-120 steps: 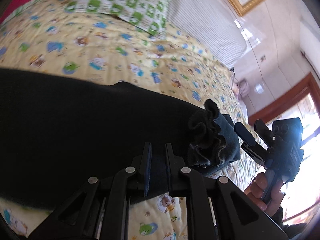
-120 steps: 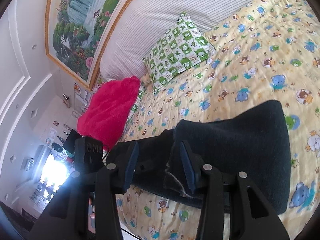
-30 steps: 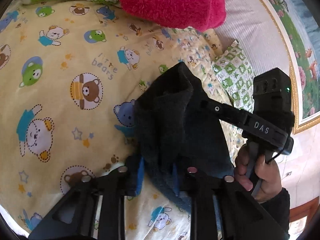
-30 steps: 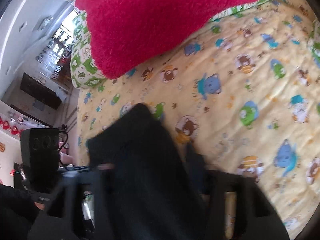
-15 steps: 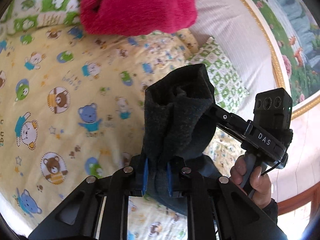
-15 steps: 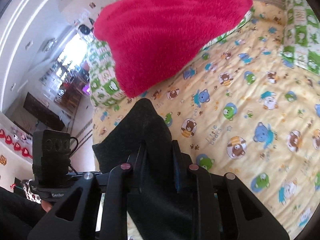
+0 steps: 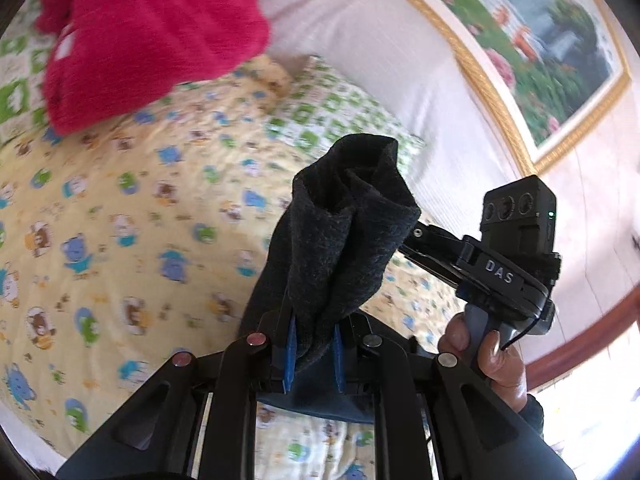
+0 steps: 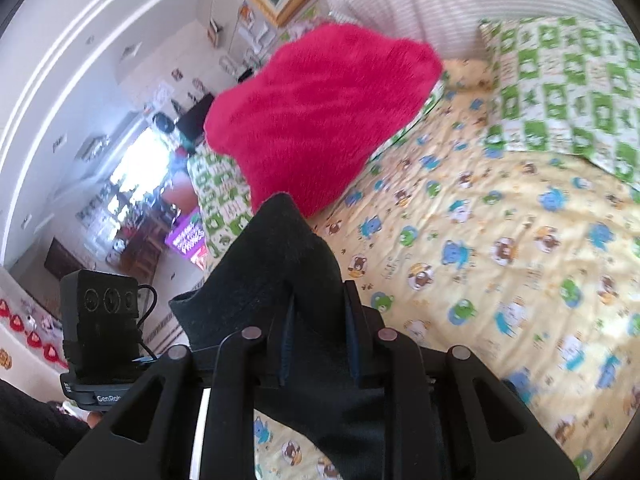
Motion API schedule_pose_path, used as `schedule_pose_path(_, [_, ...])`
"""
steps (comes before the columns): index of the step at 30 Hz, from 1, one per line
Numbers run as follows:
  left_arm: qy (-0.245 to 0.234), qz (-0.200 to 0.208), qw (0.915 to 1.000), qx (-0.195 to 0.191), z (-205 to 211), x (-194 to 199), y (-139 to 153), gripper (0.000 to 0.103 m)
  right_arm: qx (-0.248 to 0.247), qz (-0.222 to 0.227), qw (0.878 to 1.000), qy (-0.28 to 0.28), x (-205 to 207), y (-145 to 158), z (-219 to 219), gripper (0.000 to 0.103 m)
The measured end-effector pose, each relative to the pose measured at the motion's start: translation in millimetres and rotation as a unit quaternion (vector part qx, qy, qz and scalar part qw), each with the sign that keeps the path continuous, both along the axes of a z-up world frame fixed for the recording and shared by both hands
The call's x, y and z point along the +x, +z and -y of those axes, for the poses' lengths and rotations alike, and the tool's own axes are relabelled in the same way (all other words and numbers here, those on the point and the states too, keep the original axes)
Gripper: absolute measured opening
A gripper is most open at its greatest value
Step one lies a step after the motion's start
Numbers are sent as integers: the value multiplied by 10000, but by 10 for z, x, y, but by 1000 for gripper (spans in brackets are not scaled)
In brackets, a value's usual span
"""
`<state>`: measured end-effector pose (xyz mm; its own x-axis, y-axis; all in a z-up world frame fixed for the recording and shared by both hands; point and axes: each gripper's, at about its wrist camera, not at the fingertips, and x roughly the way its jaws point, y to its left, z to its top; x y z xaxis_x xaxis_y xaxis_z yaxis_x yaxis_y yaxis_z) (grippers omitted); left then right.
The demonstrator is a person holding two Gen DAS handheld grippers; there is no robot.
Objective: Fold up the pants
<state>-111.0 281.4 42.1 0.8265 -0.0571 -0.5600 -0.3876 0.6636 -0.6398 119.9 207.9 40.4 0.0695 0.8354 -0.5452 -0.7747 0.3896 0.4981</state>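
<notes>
We're over the bed [image 7: 120,216] now, its yellow bear-print sheet spread wide beneath us, a red plush cushion [image 8: 320,120] and a green-checked pillow [image 8: 568,92] up by the headboard. The pants [image 7: 340,248] are off the sheet where we hold them, a dark bunched bundle hanging between our two hands, with more of the cloth trailing down below the tools and out of sight.

The relation that matters: the cloth runs from one tool straight across to the other, side by side, so its long axis lies across us and neither hand is nearer. The open sheet lies ahead and below, and we judge the next move as carrying this gathered end forward and down onto it to lay the fold.

Left tool [image 7: 314,354]: its blue pads have just been closing and now pinch a thick wad of the dark fabric, which stands up beyond the tips like a folded cuff. Clamped, no gap showing.

Right tool [image 8: 318,344]: also just been closing, and it is clamped on the pants too, black cloth filling the space between the pads and spilling over the front. In the left view we see that tool's fingers vanish into the same bundle, a hand [image 7: 488,356] wrapped round its grip.
</notes>
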Motion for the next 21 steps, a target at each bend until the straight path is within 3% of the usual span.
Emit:
schedule_pose_path(9, [-754, 84, 9970, 118, 588, 278, 112, 14, 447, -102, 9973, -574, -8, 19, 817, 24])
schedule_pose_path(21, [-1567, -140, 9867, 412, 1339, 720, 53, 15, 879, -282, 9876, -1272, -51, -170, 1724, 24])
